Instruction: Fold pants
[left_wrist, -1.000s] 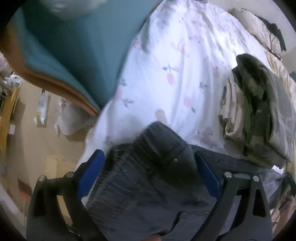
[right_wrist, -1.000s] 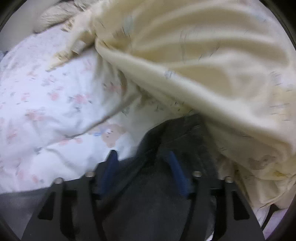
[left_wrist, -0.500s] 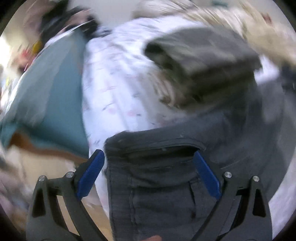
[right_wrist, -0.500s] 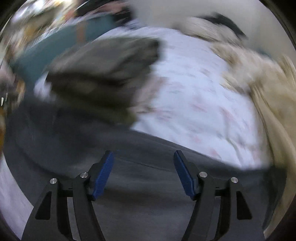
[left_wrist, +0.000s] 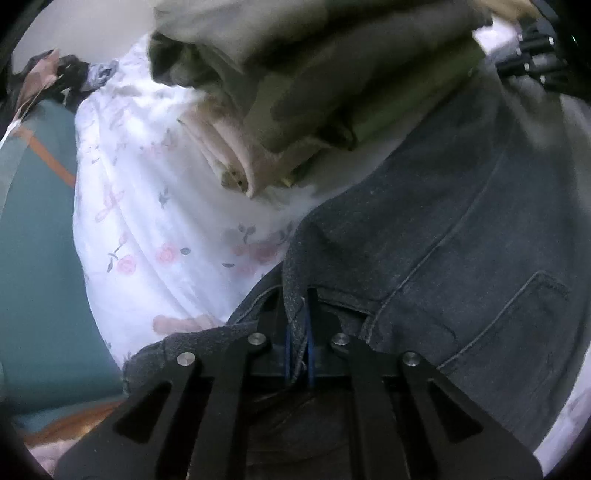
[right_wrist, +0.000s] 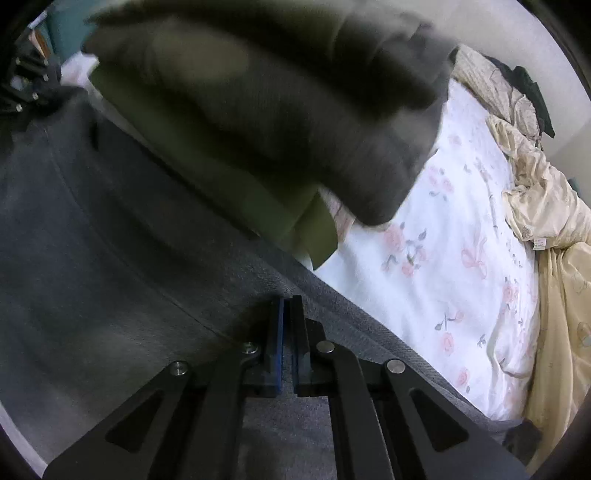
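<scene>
Left gripper (left_wrist: 298, 332) pinches a raised fold of the jeans (left_wrist: 461, 240), jaws just snapped together. Right gripper (right_wrist: 286, 332) is pressed together on the jeans' edge. Jeans lie on the floral sheet (left_wrist: 147, 221), folded clothes (left_wrist: 314, 74) at 12 o'clock

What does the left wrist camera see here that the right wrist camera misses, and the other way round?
Only the left wrist view shows a back pocket stitched on the dark jeans, and a teal cloth beside the bed. Only the right wrist view shows a crumpled cream blanket at the far side of the floral sheet. Both show the jeans on that sheet, a stack of folded clothes behind them, and a gripper shut on the denim: the left gripper pinches a raised fold, the right gripper an edge.
</scene>
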